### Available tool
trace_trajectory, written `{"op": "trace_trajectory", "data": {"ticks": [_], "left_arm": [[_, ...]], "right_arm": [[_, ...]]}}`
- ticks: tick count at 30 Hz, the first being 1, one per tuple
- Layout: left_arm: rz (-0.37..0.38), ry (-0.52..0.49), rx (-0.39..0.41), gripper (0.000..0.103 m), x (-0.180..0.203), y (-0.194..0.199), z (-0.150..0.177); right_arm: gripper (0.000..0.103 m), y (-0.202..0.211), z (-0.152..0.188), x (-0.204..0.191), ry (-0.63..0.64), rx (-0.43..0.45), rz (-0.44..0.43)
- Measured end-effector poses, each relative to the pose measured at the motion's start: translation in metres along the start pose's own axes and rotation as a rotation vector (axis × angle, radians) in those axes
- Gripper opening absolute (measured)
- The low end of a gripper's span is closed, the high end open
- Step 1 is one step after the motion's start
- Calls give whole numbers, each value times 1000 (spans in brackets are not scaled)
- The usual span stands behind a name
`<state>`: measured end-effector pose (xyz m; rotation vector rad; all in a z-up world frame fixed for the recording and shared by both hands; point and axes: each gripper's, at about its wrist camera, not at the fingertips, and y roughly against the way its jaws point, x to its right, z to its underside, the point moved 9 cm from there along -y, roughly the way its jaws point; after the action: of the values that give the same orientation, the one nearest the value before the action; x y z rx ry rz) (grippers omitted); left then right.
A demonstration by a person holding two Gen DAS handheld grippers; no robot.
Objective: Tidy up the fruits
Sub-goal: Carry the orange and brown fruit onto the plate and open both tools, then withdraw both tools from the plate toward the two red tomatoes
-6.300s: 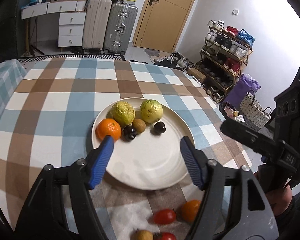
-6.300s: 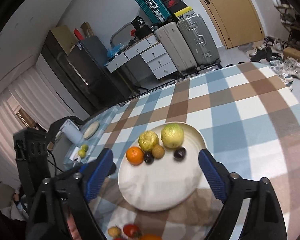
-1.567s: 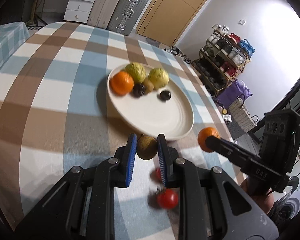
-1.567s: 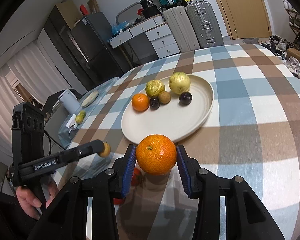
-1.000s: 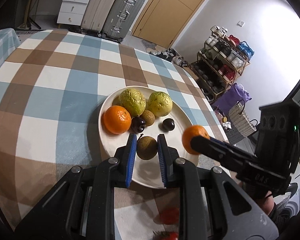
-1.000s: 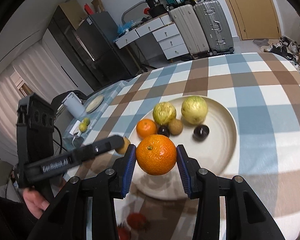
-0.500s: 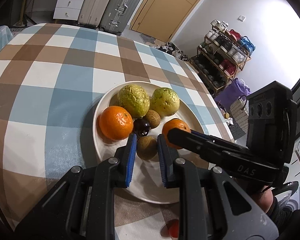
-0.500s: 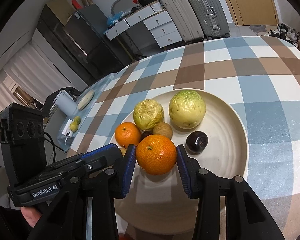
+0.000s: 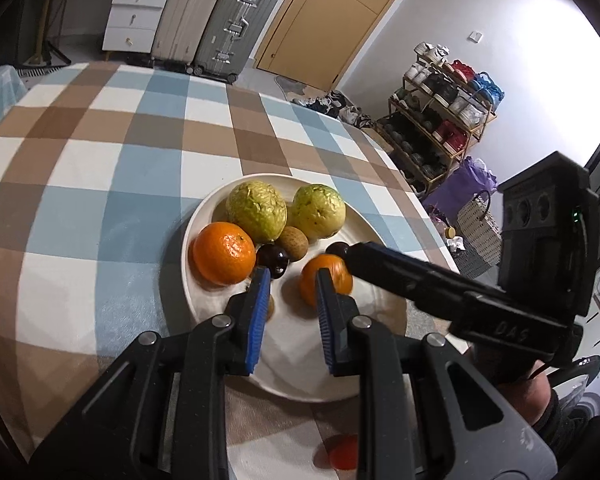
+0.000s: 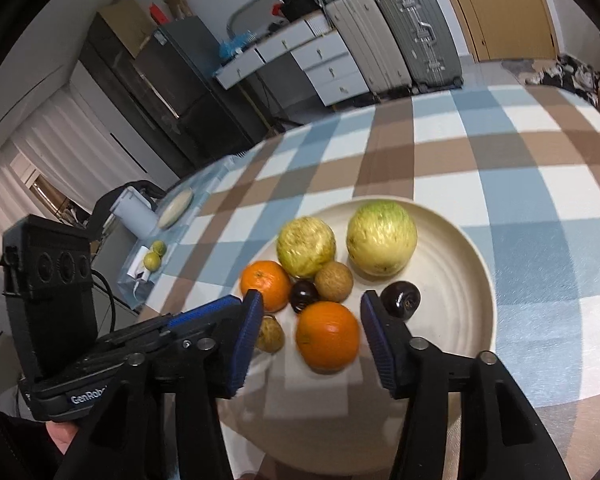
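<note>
Checked blue, brown and white cloth (image 9: 100,184) covers the table, with a cream plate (image 10: 472,320) as the landmark.

Right gripper (image 10: 312,312): fingers spread, nothing between the pads. An orange (image 10: 327,336) lies on the plate between the spread fingers, touching neither.

Left gripper (image 9: 288,292): blue pads parted with a gap, holding nothing. A small brown fruit (image 10: 269,334) lies on the plate just beside the left pad, near the plate's front-left edge; in the left wrist view only a sliver of it shows.

Farther back on the plate:
- second orange (image 9: 224,252) on the left side
- dark round fruit (image 9: 272,258) just right of it
- brown round fruit (image 9: 294,238) touching the dark one
- two yellow-green guavas (image 9: 256,212) side by side at the far rim
- another dark fruit (image 10: 401,299) alone toward the right side, close to the right gripper's right finger.

Off the plate, on the cloth near its front edge, a red fruit (image 9: 342,452), partly hidden by the left gripper.

Beyond the table: suitcases (image 9: 236,20), white drawers (image 9: 136,16), wooden door (image 9: 336,20), shoe rack (image 9: 440,120).
</note>
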<state>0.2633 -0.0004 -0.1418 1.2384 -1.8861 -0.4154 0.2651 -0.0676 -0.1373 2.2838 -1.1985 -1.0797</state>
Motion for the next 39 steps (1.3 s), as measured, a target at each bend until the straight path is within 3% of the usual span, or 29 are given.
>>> {"op": "trace_trajectory", "data": {"ticks": [3, 6, 7, 8, 15, 21, 27, 39], "left_arm": [[-10, -8, 18, 33, 6, 14, 1], [-32, -27, 50, 52, 14, 32, 4], [-35, -31, 60, 56, 17, 37, 4], [-36, -35, 67, 58, 19, 43, 5], [-82, -78, 136, 81, 42, 86, 12], [-111, -95, 157, 88, 58, 112, 25], [-149, -108, 195, 102, 67, 138, 40], [-219, -104, 213, 102, 65, 164, 76]], "right_arm": [[62, 14, -3, -6, 15, 26, 7], [80, 32, -3, -12, 27, 64, 21], [90, 39, -3, -14, 34, 80, 24], [94, 46, -2, -17, 41, 94, 25], [101, 86, 11, -25, 56, 170, 61], [103, 119, 25, -43, 107, 247, 66], [103, 140, 42, -58, 161, 282, 84], [103, 171, 72, -70, 202, 324, 116]]}}
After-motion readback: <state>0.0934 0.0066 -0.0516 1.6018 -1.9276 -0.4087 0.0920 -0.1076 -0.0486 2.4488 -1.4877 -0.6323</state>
